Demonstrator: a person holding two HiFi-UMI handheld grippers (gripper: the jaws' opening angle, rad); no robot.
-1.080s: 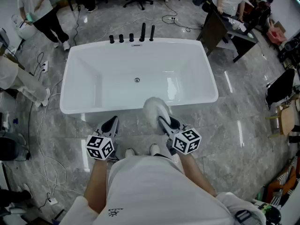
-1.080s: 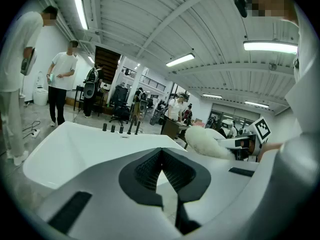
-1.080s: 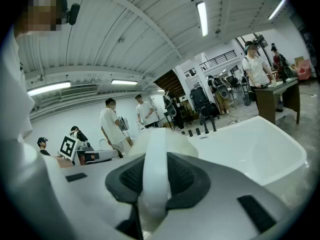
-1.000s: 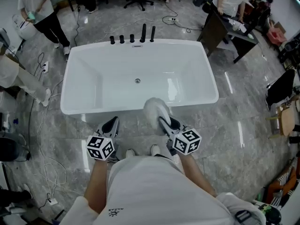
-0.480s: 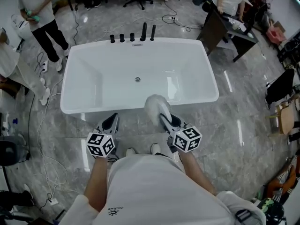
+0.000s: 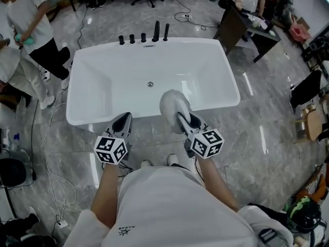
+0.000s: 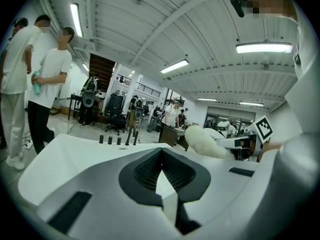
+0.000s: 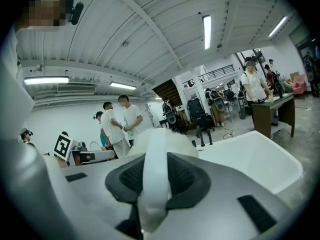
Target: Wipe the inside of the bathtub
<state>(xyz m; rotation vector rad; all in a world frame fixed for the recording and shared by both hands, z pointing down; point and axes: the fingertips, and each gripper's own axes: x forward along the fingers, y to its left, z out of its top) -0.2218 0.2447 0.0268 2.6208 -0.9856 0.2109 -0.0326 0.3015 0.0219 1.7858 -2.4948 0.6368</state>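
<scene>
Head view | right gripper [image 6: 185,121] clamped on white duster [image 6: 172,104] over tub [image 6: 195,41] near edge | left gripper [image 6: 123,123] closed, empty

Seemingly a lab or workshop hall: bathtub [image 6: 103,86] on tiled floor [image 6: 267,138] among desks [image 6: 231,27], loose cables [image 6: 33,138], strip lights [image 7: 263,47].

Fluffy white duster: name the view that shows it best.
Head view: the whole duster shows over the bathtub rim. Left gripper view catches its head from the side; right gripper view mostly its handle between the jaws.
</scene>
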